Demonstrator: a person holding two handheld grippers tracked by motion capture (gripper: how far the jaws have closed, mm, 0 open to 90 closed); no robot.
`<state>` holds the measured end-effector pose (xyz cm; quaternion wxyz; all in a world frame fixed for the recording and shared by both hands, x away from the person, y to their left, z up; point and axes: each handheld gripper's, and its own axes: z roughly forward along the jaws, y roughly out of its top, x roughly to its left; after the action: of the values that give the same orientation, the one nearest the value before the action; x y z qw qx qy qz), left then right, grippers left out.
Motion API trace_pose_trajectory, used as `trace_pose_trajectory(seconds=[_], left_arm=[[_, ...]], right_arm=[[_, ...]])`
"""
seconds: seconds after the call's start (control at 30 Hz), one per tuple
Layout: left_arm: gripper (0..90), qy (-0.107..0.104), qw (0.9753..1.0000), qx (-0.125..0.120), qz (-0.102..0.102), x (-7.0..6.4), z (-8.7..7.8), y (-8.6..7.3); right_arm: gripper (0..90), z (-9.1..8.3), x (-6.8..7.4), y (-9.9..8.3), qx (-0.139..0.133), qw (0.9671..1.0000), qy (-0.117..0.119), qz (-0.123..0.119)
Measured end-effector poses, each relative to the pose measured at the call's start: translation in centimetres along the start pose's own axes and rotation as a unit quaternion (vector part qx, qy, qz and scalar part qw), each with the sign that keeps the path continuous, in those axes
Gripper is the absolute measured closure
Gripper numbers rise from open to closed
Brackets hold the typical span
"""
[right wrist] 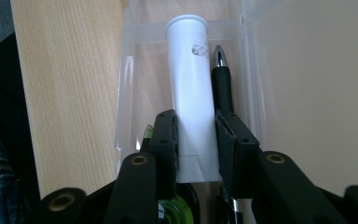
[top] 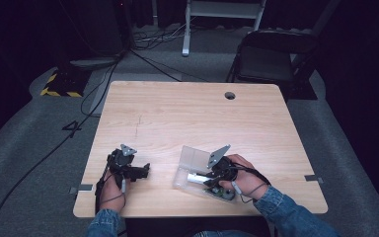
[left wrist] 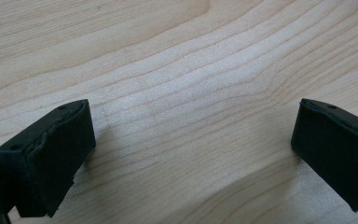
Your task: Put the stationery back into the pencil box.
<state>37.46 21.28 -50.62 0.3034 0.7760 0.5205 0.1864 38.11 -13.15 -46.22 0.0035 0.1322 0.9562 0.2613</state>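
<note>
floor mark (top: pixel 72 128): looks like a black "4", left of the tabletop (top: pixel 187 113) | white tube (right wrist: pixel 193 98): small grey printed mark near its top, too blurry to read | striped block (top: pixel 61 85): yellow and black warning stripes, no words | nothing else to read

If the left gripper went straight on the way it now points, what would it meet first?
Most likely the light wooden tabletop: the open left gripper tilts down at bare wood. In the high view it aims toward the clear plastic box, though depth is unclear.
</note>
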Motion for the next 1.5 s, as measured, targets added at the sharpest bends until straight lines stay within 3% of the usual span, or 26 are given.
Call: trace_pose_trajectory(seconds=[0.43, 0.9, 1.27, 1.5], left_arm=[[0.0, 0.000, 1.0000, 0.000, 0.000, 0.0, 0.0, 0.0], [0.0, 0.000, 1.0000, 0.000, 0.000, 0.0, 0.0, 0.0], [0.0, 0.000, 1.0000, 0.000, 0.000, 0.0, 0.0, 0.0], [0.0, 0.000, 1.0000, 0.000, 0.000, 0.0, 0.0, 0.0]], right_arm=[[68.6, 0.0, 0.1, 0.0, -0.002, 1.0000, -0.007, -0.006], [59.8, -1.5, 0.3, 0.2, -0.040, 0.9990, -0.022, 0.002], [53.9, -3.8, -0.2, 0.0, -0.084, 0.9951, -0.052, 0.009], [46.2, -5.8, -0.8, -0.4, -0.113, 0.9897, -0.084, 0.024]])
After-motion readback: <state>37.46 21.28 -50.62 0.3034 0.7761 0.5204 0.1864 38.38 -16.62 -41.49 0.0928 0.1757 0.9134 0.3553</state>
